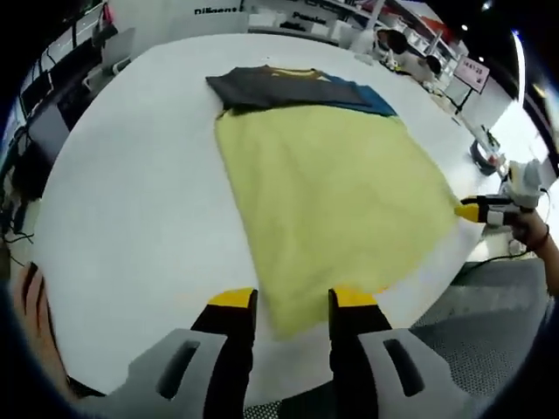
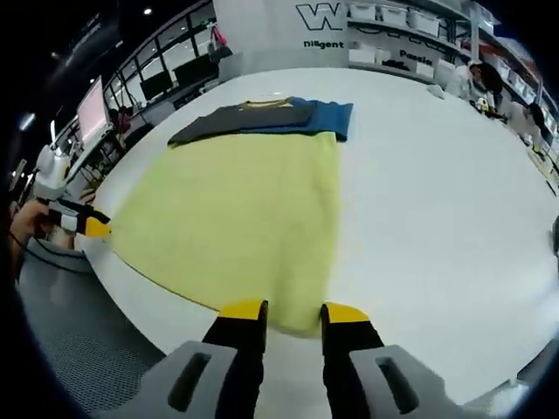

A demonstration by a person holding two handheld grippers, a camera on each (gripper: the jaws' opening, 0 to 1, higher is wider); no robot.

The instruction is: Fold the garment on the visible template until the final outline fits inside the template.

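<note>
Left gripper (image 1: 293,301): yellow-tipped jaws stand apart with a clear gap, nothing between them; they sit at the near corner of the yellow garment (image 1: 332,205), tips just beside the cloth edge, whether touching it I cannot tell; seen from the right gripper view the same tool comes in from the left (image 2: 96,229), held in a hand (image 2: 26,223), its tips close together at the garment's far corner; whether cloth is pinched there I cannot tell.

Right gripper (image 2: 293,316): jaws likewise apart, gripping nothing; tips at the near corner of the yellow garment (image 2: 236,218), cloth hem lying between and just ahead of them; in the left gripper view it shows at the right edge (image 1: 467,210), in a hand (image 1: 531,229), at the cloth's outer corner.

Garment lies flat and spread on the white table (image 1: 131,201), its near edge close to the table's rim; at its far end a dark grey garment (image 1: 262,85) and a blue one (image 1: 376,100) lie folded, touching the yellow cloth's far edge; the blue one (image 2: 327,113) sits beside the grey (image 2: 236,120).

Beyond the table: desks, monitors, a seated person (image 2: 467,78).
</note>
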